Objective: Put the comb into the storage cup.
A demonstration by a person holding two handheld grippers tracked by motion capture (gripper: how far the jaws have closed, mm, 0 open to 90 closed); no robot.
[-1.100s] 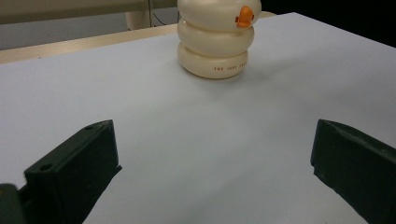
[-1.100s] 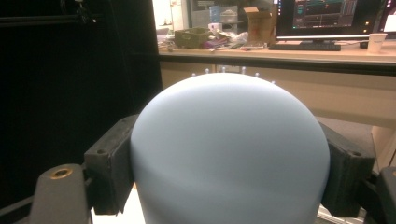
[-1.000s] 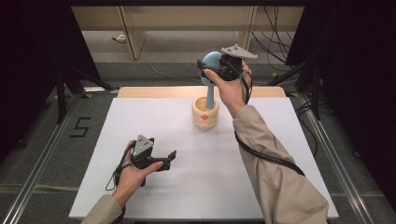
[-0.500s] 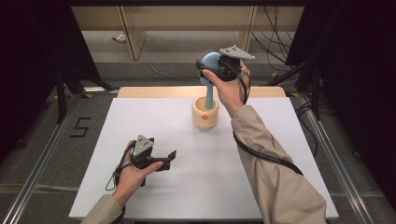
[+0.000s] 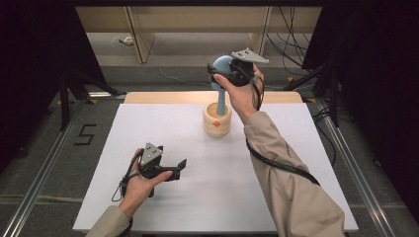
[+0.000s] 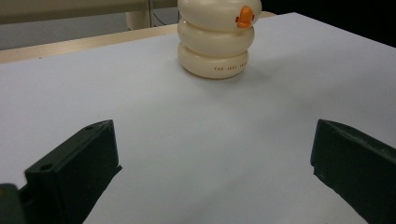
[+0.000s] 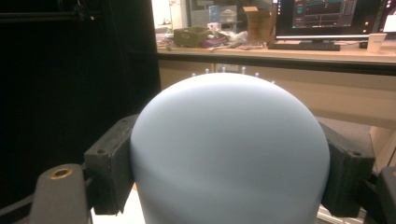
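Observation:
A pale blue brush with a round head (image 5: 221, 63) (image 7: 229, 149) and short bristles stands upright, its handle (image 5: 221, 101) reaching down into the mouth of a cream ringed holder (image 5: 217, 121) (image 6: 215, 42) that bears an orange duck mark. My right gripper (image 5: 216, 74) (image 7: 229, 177) is raised above the holder and shut on the brush head, one jaw on each side. My left gripper (image 5: 179, 167) (image 6: 215, 172) rests low over the white table near its front left, open, with nothing between its jaws, pointing toward the holder.
The white tabletop (image 5: 296, 148) has a wooden strip (image 5: 163, 97) along its far edge. Metal rails (image 5: 44, 173) run along the floor on both sides. Beyond the table are wooden shelf legs (image 5: 141, 39) and cables (image 5: 291, 44).

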